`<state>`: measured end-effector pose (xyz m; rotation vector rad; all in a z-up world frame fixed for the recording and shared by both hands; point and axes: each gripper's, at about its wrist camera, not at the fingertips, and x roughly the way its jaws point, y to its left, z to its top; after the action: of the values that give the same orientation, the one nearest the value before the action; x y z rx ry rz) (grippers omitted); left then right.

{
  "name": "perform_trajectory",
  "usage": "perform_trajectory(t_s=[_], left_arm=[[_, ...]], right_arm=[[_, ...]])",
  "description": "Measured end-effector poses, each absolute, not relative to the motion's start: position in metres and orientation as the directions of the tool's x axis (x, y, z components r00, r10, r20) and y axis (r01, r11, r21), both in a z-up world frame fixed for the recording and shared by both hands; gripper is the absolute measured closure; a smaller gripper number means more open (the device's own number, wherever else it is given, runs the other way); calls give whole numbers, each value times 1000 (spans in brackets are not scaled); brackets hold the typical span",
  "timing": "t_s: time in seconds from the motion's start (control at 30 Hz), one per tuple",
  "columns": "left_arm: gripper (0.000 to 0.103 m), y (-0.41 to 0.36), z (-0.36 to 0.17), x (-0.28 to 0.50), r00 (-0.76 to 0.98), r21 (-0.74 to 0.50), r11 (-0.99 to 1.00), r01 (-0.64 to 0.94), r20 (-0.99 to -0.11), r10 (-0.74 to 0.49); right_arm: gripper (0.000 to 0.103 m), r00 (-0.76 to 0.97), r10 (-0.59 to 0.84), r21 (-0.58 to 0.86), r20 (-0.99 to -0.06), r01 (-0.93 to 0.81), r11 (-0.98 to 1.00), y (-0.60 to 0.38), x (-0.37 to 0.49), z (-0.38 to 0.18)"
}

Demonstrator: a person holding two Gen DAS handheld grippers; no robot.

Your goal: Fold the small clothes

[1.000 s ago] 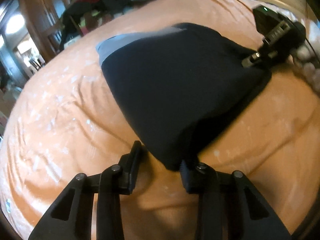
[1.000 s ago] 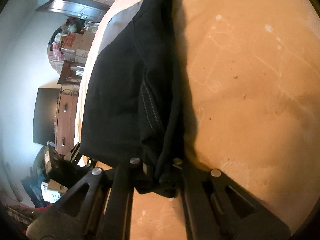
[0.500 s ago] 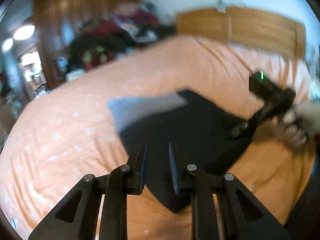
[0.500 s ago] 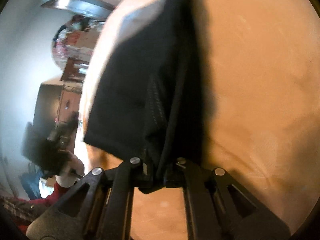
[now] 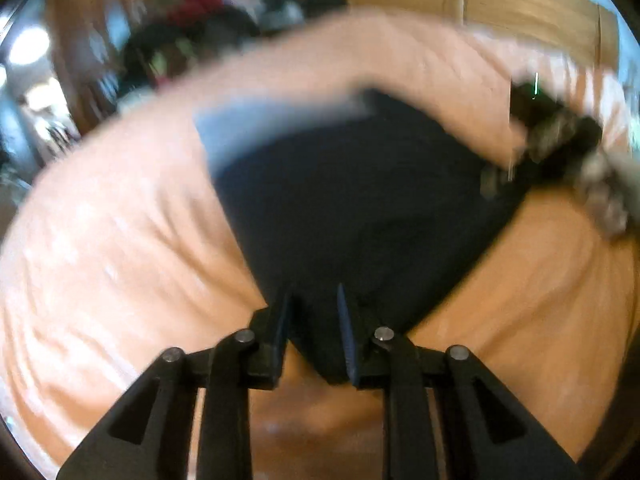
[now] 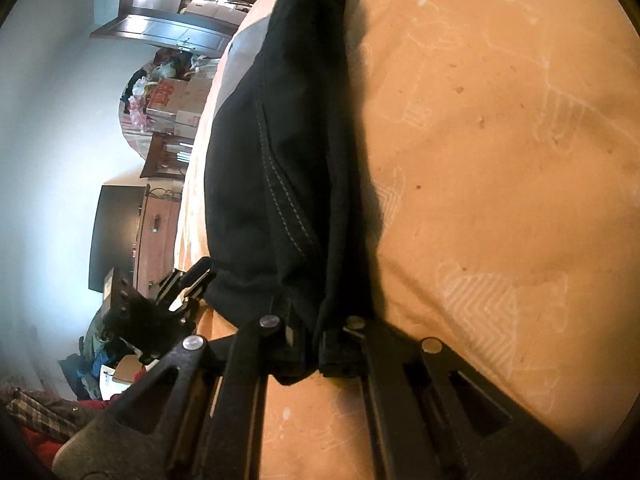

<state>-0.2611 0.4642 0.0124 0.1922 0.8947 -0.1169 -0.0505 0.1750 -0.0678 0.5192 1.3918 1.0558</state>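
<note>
Now the black garment [image 5: 360, 208] lies folded on the orange bed [image 5: 120, 248], its grey band [image 5: 272, 120] toward the headboard [image 5: 500, 4]. The right claw [image 6: 312, 344] is clamped on one corner of the garment, fabric bunched between its fingers. The left claw [image 5: 314, 320] hangs over the opposite corner, fingers parted a little with cloth showing between them; the blur leaves it unclear whether they touch it. A clothes pile [image 5: 224, 20] sits beyond the bed's far edge.
</note>
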Motion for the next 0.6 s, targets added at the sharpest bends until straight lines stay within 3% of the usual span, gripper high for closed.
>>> perform_trajectory(t_s=[0.07, 0.27, 0.37, 0.43, 0.6], left_arm=[[79, 469, 30, -252, 607, 98, 974, 202, -793, -46], [83, 518, 91, -177, 734, -5, 990, 139, -670, -107], [83, 525, 67, -116, 699, 34, 990, 134, -712, -70], [82, 533, 15, -81, 618, 175, 980, 90, -782, 83], [82, 524, 3, -79, 650, 194, 979, 65, -753, 106]], right_arm=[[103, -141, 833, 825, -535, -297, 480, 174, -51, -66], [103, -97, 842, 813, -531, -337, 475, 172, -59, -63], [103, -92, 844, 813, -528, -343, 471, 170, -59, -64], [103, -89, 858, 824, -506, -343, 451, 167, -59, -65], [103, -90, 864, 829, -496, -345, 440, 164, -60, -68]])
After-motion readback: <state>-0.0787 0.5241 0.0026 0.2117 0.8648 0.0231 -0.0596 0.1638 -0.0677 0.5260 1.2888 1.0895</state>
